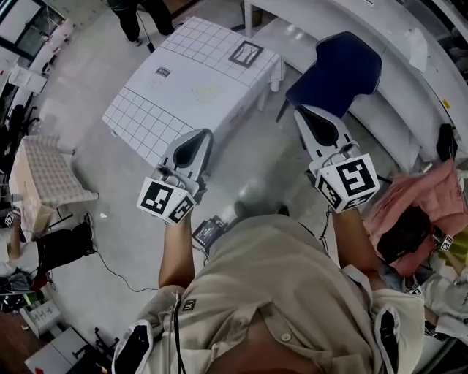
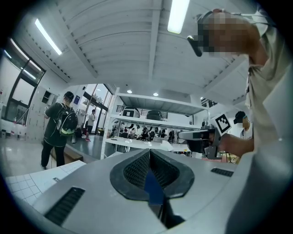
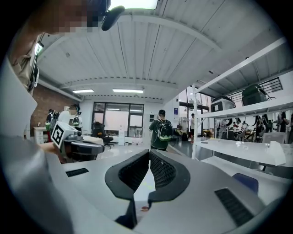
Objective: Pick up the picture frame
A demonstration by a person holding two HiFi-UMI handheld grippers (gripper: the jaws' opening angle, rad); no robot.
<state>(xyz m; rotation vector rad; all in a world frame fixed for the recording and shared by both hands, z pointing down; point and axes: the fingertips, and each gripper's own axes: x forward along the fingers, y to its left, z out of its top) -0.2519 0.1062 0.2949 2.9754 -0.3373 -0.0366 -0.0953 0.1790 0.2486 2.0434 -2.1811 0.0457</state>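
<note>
Far ahead of the clenched, empty left gripper [image 1: 201, 136] and right gripper [image 1: 304, 112], the picture frame [image 1: 246, 52] seems light but breakable; grab its edge.

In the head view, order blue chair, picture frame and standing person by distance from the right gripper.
1. Blue chair, just ahead of the right gripper.
2. Picture frame, on the table's far end.
3. Standing person, beyond the table.
</note>
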